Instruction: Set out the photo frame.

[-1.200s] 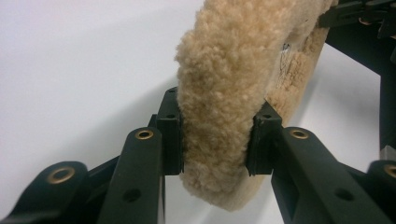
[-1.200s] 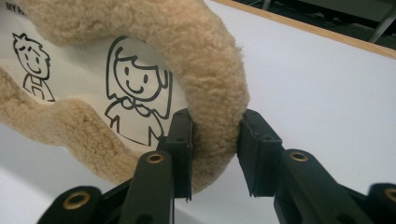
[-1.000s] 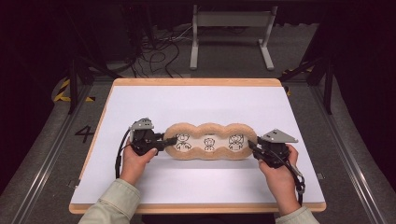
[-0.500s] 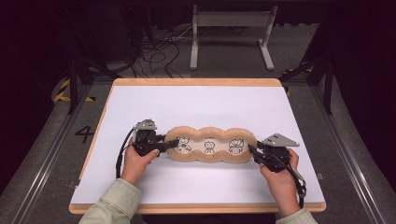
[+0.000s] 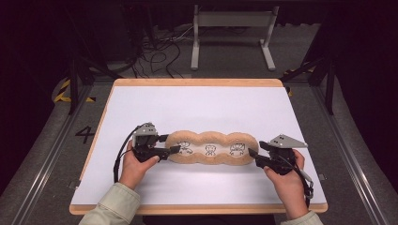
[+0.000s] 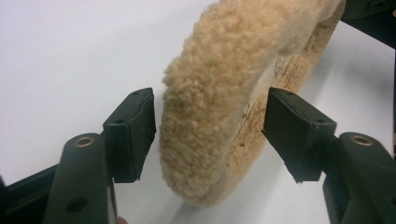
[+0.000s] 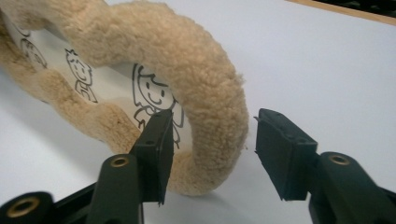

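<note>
A tan fleecy three-lobed pad [image 5: 211,147] with cartoon figures printed on its white inside lies on the white table top [image 5: 197,108]. My left gripper [image 5: 174,149] is at its left end. In the left gripper view the left gripper [image 6: 210,135] is open, its jaws standing on either side of the fleecy rim [image 6: 205,107] with gaps. My right gripper [image 5: 254,155] is at the right end. In the right gripper view the right gripper [image 7: 215,144] is open, one jaw inside the pad, one outside the rim [image 7: 219,107].
The table top has a wooden edge [image 5: 197,82] and wide bare white surface behind the pad. Beyond the table a metal stand [image 5: 232,33] and cables [image 5: 159,51] lie on the dark floor. The person's hands [image 5: 136,166] hold both grippers near the front edge.
The pad and both grippers have shifted a little toward the person's side of the table. The right gripper sits slightly farther right than half a second ago.
</note>
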### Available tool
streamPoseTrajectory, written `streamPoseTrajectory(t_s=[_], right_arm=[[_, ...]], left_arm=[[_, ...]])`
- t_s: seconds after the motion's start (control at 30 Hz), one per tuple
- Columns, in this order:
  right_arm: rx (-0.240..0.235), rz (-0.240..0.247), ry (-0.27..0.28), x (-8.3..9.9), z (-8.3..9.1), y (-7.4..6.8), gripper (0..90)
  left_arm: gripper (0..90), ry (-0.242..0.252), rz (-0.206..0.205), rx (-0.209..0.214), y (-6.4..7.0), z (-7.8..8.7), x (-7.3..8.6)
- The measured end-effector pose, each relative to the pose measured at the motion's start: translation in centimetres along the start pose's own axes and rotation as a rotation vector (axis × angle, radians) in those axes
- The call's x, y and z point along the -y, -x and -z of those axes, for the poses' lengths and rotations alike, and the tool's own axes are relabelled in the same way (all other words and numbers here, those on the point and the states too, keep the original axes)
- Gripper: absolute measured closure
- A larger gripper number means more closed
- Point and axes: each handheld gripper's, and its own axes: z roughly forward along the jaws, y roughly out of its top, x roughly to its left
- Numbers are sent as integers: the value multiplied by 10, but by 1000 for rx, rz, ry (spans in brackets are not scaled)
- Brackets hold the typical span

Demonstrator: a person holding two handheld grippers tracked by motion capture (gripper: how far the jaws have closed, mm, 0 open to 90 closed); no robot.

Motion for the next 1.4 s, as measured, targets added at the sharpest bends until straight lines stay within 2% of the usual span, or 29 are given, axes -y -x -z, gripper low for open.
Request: streamPoseTrajectory(t_s=[0.13,0.2,0.3,0.4,0.73,0.83,0.9,0.93,0.97,1.07,1.13,1.2,1.23,1.4], right_arm=[[-31,4,32,-2,6,5,421],[-67,13,74,-3,10,8,395],[-95,40,111,-4,16,14,384],[-104,45,132,-5,22,22,375],[-128,60,132,-4,29,40,334],[-126,55,134,-3,32,44,324],[-126,50,137,0,34,49,312],[-126,50,137,0,34,49,312],[-133,41,136,1,34,51,307],[-154,39,131,6,34,59,301],[-150,49,126,9,33,64,297],[-150,37,121,14,32,70,293],[-150,33,124,15,31,72,290],[-159,2,123,27,26,86,280]], left_arm=[[303,41,-1,-32,4,13,3],[279,41,6,-50,5,16,4],[253,47,-3,-82,7,25,8],[238,53,-5,-104,10,36,12],[225,53,20,-173,9,62,29],[215,52,18,-192,7,69,34],[212,48,28,-191,7,71,36],[212,55,16,-204,5,72,37],[212,48,35,-203,5,74,40],[212,44,28,-230,3,78,44],[213,42,49,-233,1,80,49],[213,34,73,-235,-1,81,54],[214,36,42,-252,-4,81,55],[223,33,108,-250,-11,83,67]])
